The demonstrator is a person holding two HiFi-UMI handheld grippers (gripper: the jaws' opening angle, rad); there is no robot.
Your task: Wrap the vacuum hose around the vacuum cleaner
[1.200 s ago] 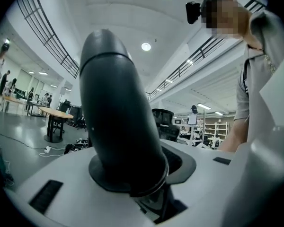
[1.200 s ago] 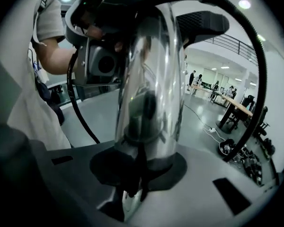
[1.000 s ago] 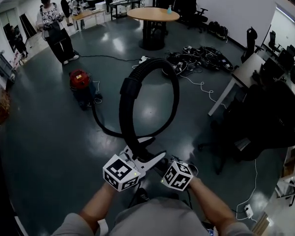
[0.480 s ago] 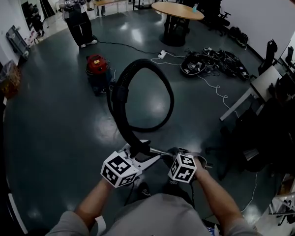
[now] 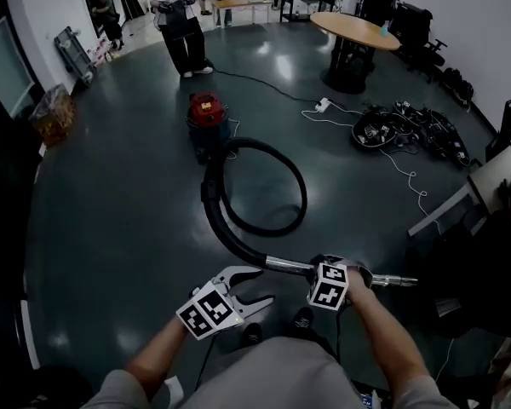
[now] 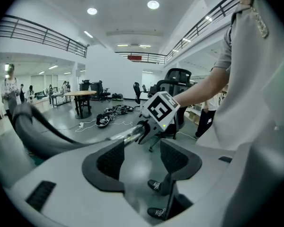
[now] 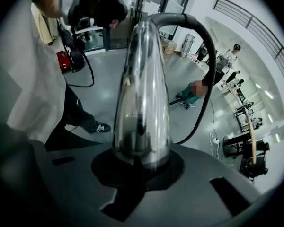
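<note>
**Wand crosswise in front of me, cleaner well ahead**

Head view: my right gripper (image 5: 324,273) has the chrome wand (image 5: 283,266) pinched. The wand's long axis runs left to right across my front, with its free end poking out to the right. From its left end the vacuum hose (image 5: 300,196) lies in one loose loop on the floor (image 5: 111,211). It ends at the red vacuum cleaner (image 5: 206,113), which stands well apart, ahead and a little left of both grippers. My left gripper (image 5: 257,285) sits just beside the wand on my near side, not touching it. I judge it the nearer one to the hose end.

Left gripper view: these jaws have just been opening and stand spread, with only floor and my shoes (image 6: 156,186) between them. The wand (image 6: 125,136) lies beyond the tips, slanting up to the right, and the hose (image 6: 38,134) sweeps away left.

Right gripper view: these jaws have just been closing and are pressed on the wand (image 7: 142,93), which rises straight out from between them. The hose (image 7: 201,51) arcs off its far end.

As I see it, wrapping means carrying the wand forward to the cleaner while the free left jaws gather the loop.
</note>
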